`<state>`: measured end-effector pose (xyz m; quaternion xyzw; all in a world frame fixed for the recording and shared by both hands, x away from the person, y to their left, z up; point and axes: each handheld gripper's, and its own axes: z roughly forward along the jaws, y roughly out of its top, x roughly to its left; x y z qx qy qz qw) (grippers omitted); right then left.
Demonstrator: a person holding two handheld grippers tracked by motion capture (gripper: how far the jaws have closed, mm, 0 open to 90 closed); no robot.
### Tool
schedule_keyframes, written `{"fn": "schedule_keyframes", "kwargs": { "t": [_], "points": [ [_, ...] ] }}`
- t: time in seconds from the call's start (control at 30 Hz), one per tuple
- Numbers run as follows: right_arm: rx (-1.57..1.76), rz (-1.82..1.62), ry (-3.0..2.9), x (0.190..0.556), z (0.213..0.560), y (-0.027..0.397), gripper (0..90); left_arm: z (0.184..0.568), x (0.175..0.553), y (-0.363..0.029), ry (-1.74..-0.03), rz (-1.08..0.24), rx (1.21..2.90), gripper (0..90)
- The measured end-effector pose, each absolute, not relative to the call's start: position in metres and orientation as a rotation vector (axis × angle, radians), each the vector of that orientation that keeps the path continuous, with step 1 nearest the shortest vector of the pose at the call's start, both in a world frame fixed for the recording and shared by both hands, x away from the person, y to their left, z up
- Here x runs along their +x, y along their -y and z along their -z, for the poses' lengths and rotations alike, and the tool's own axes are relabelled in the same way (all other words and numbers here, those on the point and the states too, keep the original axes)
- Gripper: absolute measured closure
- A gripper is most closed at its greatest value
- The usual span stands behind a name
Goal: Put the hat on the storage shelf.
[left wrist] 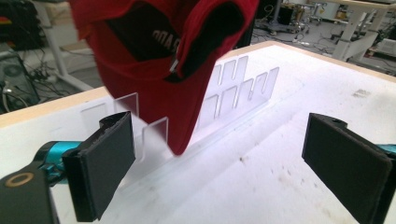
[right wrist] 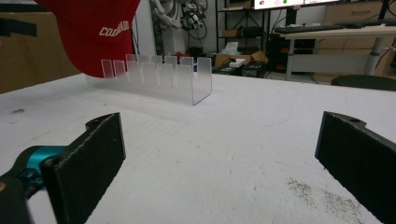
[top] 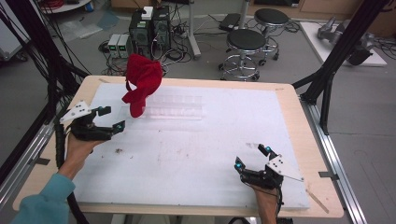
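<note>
A red cap (top: 141, 81) with white lettering stands on the left end of a clear acrylic slotted rack (top: 175, 106) at the back of the white table top. In the left gripper view the red cap (left wrist: 154, 70) hangs close ahead, its brim tip down in the rack (left wrist: 233, 88). My left gripper (top: 112, 118) is open just left of the cap, its pads (left wrist: 105, 163) apart with nothing between them. At the front right my right gripper (top: 252, 156) is open and empty, facing the rack (right wrist: 163, 77) and the cap (right wrist: 93, 32) from afar.
The white foam sheet (top: 187, 154) covers a wooden table (top: 308, 135) and carries small dark specks. Black frame posts (top: 336, 56) rise at the right and left edges. Stools (top: 245, 44) and computer boxes (top: 149, 28) stand on the floor behind.
</note>
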<state>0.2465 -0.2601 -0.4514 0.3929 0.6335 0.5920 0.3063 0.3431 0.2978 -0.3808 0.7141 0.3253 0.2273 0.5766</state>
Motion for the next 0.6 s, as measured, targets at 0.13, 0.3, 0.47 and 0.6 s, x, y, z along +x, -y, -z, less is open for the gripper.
{"fn": "schedule_keyframes", "kwargs": {
  "t": [0.13, 0.3, 0.47, 0.6],
  "points": [
    [1.031, -1.567, -1.670, 0.246, 0.452, 0.260, 0.4, 0.387, 0.327, -0.311, -0.738, -0.558, 1.656, 9.8],
    [1.029, -1.572, -1.662, 0.245, 0.452, 0.260, 0.4, 0.402, 0.309, -0.322, -0.716, -0.568, 1.600, 9.8],
    [1.023, -1.566, -1.662, 0.245, 0.452, 0.260, 0.4, 0.420, 0.291, -0.323, -0.713, -0.538, 1.580, 9.8],
    [1.012, -1.561, -1.658, 0.243, 0.452, 0.259, 0.4, 0.431, 0.278, -0.320, -0.697, -0.501, 1.550, 9.8]
  ]
}}
